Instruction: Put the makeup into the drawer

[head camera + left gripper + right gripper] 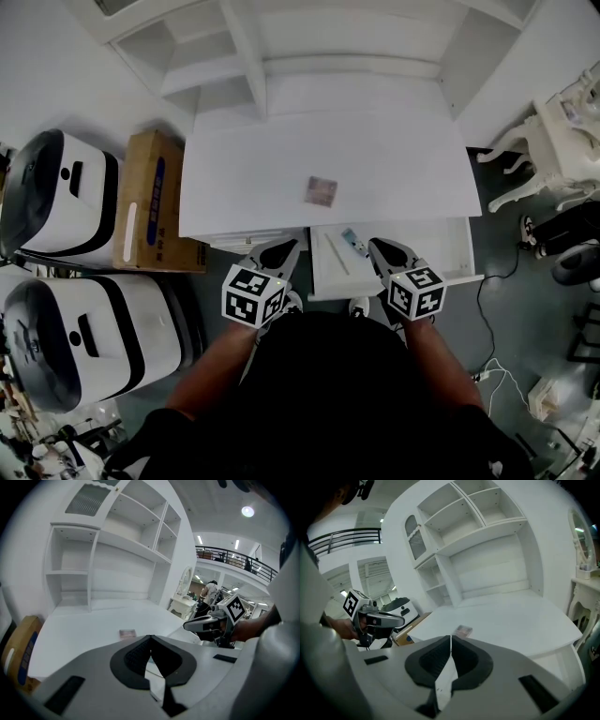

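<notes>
Makeup (321, 190), a small square piece, lies flat on the tabletop (244, 178), about midway along and nearer the front edge. Our left tool (281, 248) and right tool (384, 251) hover at that front edge, each with jaws pressed together on nothing. The right one hangs over the open drawer (441, 248). We can't read the blue label on the cardboard box (150, 202).

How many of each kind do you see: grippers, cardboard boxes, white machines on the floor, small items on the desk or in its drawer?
Grippers: 2 (left gripper, right gripper)
Cardboard boxes: 1
White machines: 2
Small items: 3 (1 on desk, 2 in drawer)
Total: 8
</notes>
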`<state>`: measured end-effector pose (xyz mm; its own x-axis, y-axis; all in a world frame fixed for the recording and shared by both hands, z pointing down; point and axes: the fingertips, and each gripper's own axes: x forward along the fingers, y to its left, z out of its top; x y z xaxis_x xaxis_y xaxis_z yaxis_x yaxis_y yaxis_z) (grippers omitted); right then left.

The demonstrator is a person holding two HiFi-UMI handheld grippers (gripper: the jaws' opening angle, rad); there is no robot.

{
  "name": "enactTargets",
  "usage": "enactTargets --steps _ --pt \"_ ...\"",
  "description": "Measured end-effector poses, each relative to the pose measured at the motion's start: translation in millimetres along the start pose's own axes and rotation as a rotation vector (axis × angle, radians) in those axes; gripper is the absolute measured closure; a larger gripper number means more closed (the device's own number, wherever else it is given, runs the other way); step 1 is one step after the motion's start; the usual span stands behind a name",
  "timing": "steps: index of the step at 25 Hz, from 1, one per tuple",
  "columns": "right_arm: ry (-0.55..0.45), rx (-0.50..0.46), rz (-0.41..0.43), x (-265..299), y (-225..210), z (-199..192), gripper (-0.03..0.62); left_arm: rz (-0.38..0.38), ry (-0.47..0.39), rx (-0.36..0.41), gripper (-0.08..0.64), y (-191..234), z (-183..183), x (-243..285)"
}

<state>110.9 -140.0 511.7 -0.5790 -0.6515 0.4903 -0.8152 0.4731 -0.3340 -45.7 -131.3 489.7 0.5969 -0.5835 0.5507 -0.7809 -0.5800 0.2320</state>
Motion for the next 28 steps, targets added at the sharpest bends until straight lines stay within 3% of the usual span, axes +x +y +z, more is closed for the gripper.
enactTargets --steps 17,28 --pt "0.013 -0.046 0.023 12.1 2.8 -3.5 0.561 0.018 0.009 -0.017 0.549 5.0 -3.4 3.3" --pt "0.12 -0.259 0.027 75.7 6.0 -12.9 0.556 0.093 0.043 -0.07 0.549 29.0 -25.9 -14.5"
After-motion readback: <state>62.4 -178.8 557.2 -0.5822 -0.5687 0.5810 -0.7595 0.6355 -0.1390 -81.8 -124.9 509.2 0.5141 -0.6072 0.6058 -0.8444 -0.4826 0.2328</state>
